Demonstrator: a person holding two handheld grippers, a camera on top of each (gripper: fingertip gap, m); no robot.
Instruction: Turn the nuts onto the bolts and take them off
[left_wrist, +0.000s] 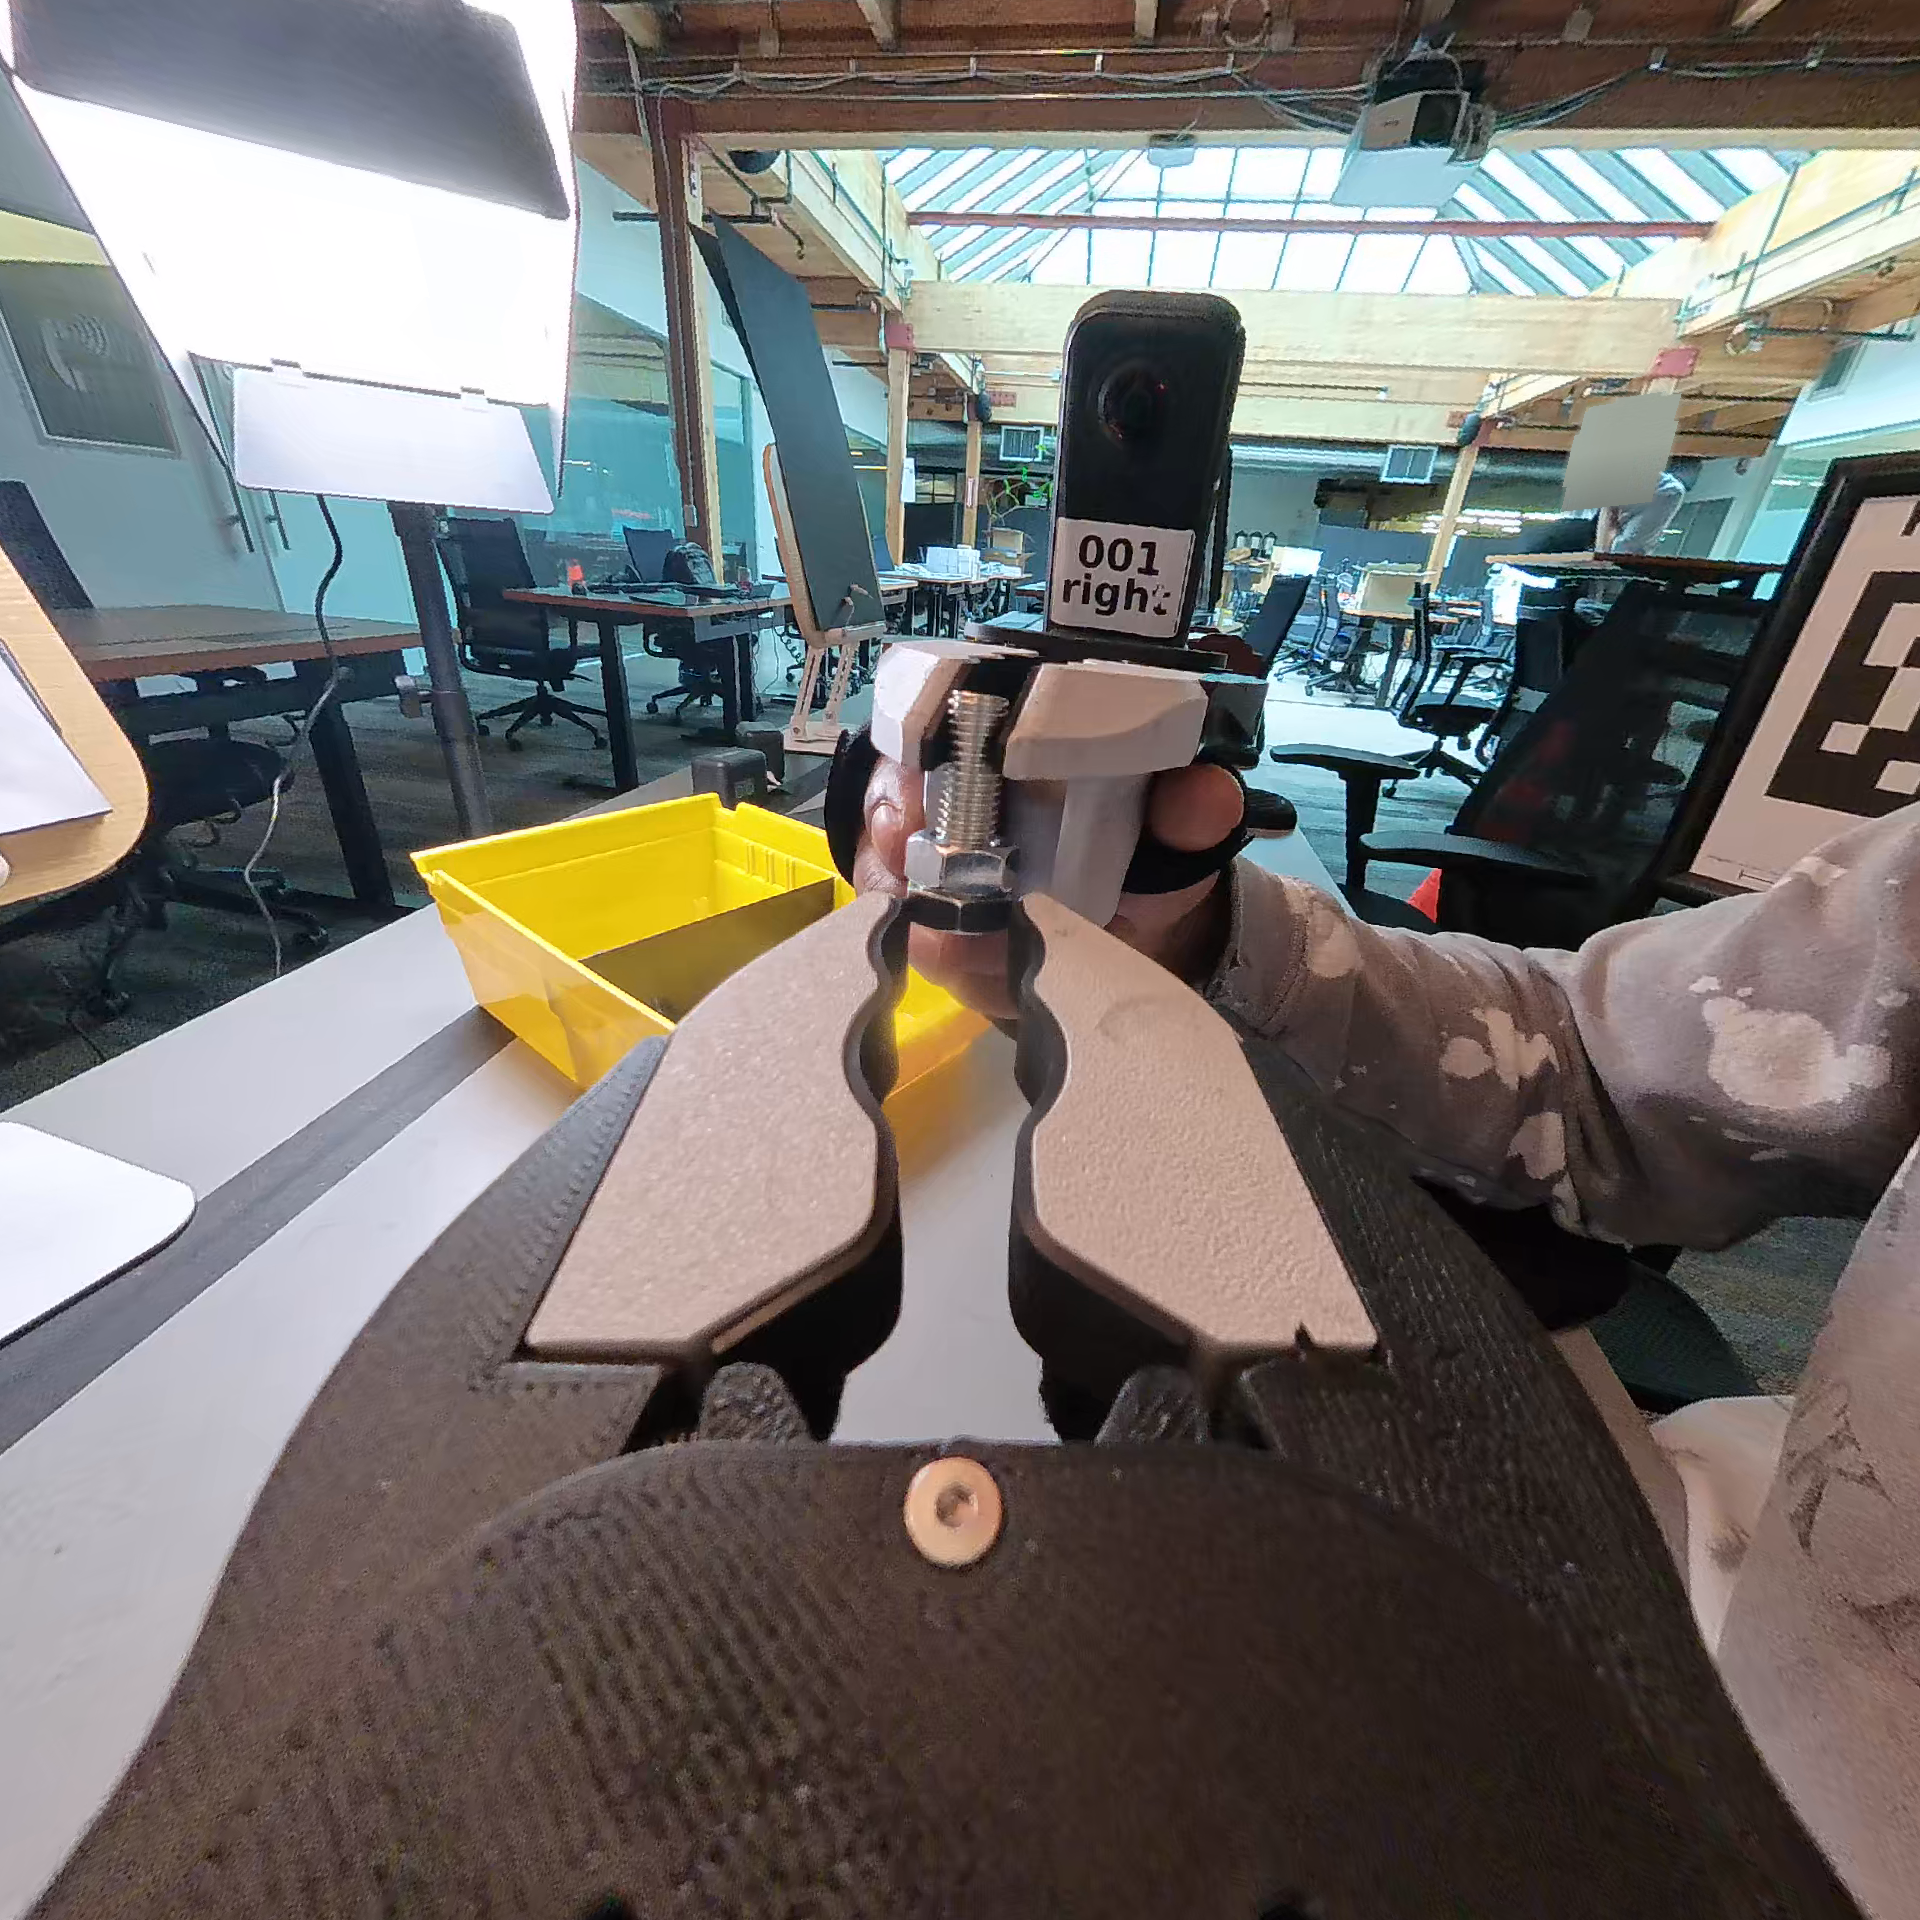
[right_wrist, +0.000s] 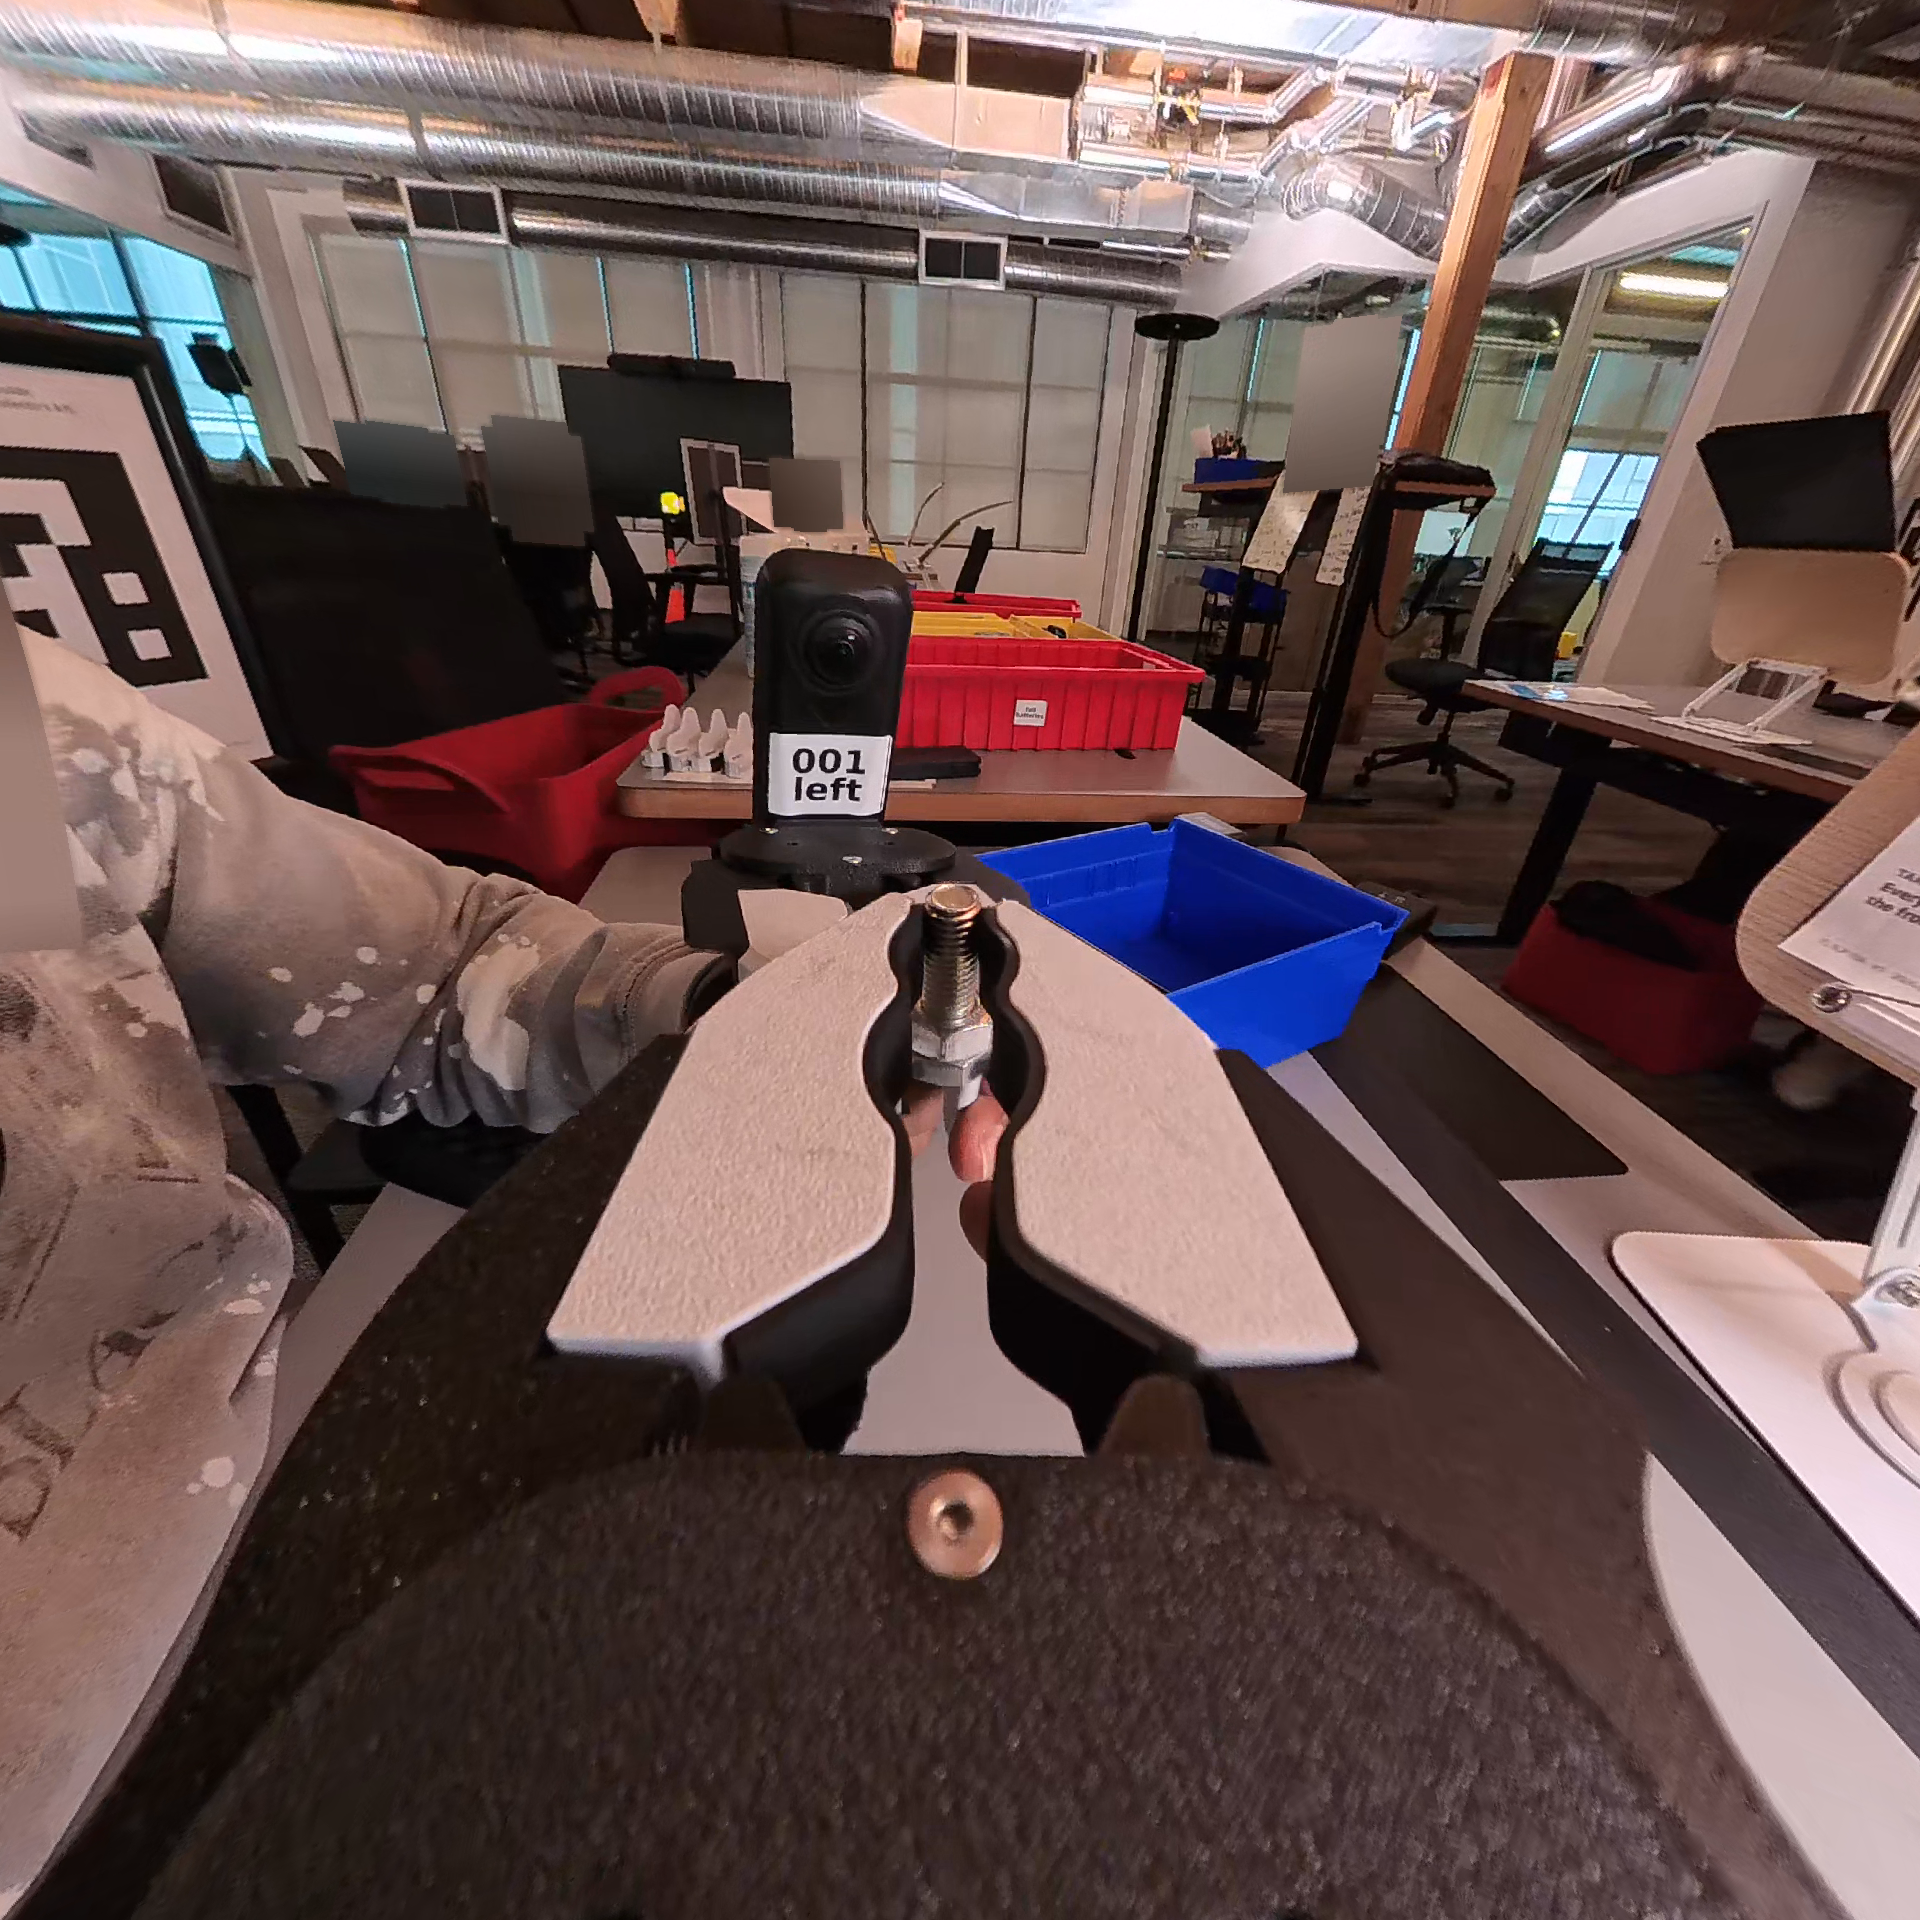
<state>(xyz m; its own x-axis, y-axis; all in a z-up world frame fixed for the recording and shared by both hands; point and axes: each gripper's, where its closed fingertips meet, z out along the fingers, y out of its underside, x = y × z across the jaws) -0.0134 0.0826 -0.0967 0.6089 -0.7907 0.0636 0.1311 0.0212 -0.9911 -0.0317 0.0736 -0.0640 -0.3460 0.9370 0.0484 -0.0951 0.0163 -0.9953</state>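
Two hand-held grippers meet mid-frame over a pale grey surface (left_wrist: 260, 1174) with a dark stripe. Right hand-held gripper (right_wrist: 951, 966) is pinching the bolt (right_wrist: 951, 971) by its threaded shank, bolt lying along the fingers. Left hand-held gripper (left_wrist: 956, 914) has its tips pinching the bottom hex piece of the bolt, bolt head or nut, can't tell which; a second hex nut (left_wrist: 961, 859) sits just above on the thread. Yellow bin (left_wrist: 582, 935) sits centre-left of the left wrist view, blue bin (right_wrist: 1226, 925) right of centre in the right wrist view, both on the surface. Room: open office, timber beams and skylight upper right, ducting overhead, desks, black chairs, red crates (right_wrist: 1039, 691) on a far table.
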